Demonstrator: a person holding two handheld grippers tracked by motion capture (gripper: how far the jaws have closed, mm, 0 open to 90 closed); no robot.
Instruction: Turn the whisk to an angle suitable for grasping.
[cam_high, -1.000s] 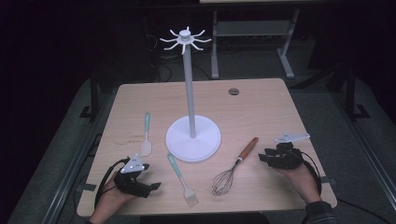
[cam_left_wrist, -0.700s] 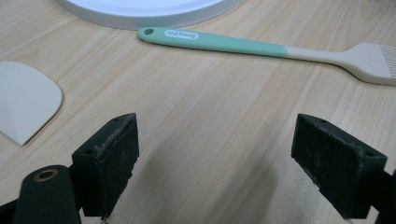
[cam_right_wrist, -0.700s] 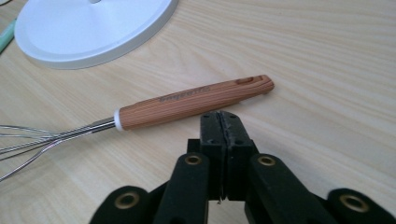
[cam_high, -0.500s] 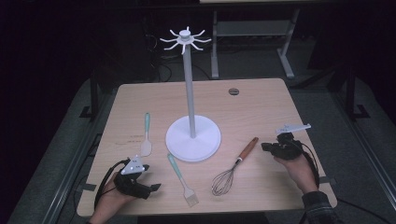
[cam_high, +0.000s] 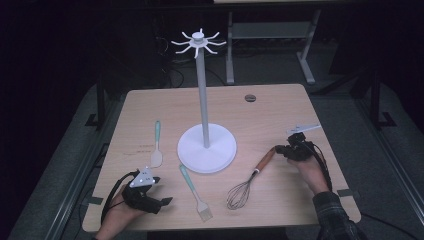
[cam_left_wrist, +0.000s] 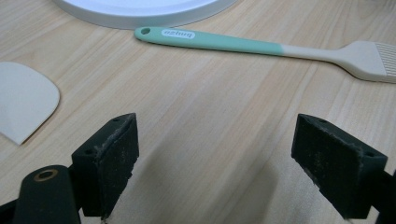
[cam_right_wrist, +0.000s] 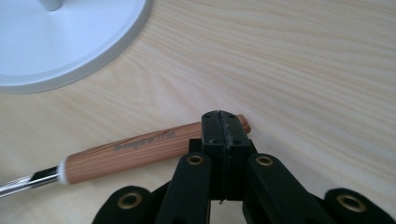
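A whisk (cam_high: 247, 182) with a wooden handle (cam_right_wrist: 135, 151) lies at the table's right front, its wires toward me. My right gripper (cam_high: 280, 150) sits at the far end of that handle. In the right gripper view its jaws (cam_right_wrist: 223, 122) are pressed flat together over the handle's tip, with nothing between the pads. My left gripper (cam_high: 162, 201) rests at the front left, open (cam_left_wrist: 215, 163) and empty over bare wood. A mint-handled pastry brush (cam_left_wrist: 224, 41) lies just beyond it.
A white stand with a round base (cam_high: 206, 147) and a tall post topped with hooks (cam_high: 198, 42) occupies the table's middle. A mint-handled spatula (cam_high: 157, 145) lies to its left, and the pastry brush (cam_high: 192, 187) lies in front. A small dark disc (cam_high: 250, 98) is near the far edge.
My right hand has slid away from me and a little left, ending at the tip of the whisk handle. The left hand has stayed put.
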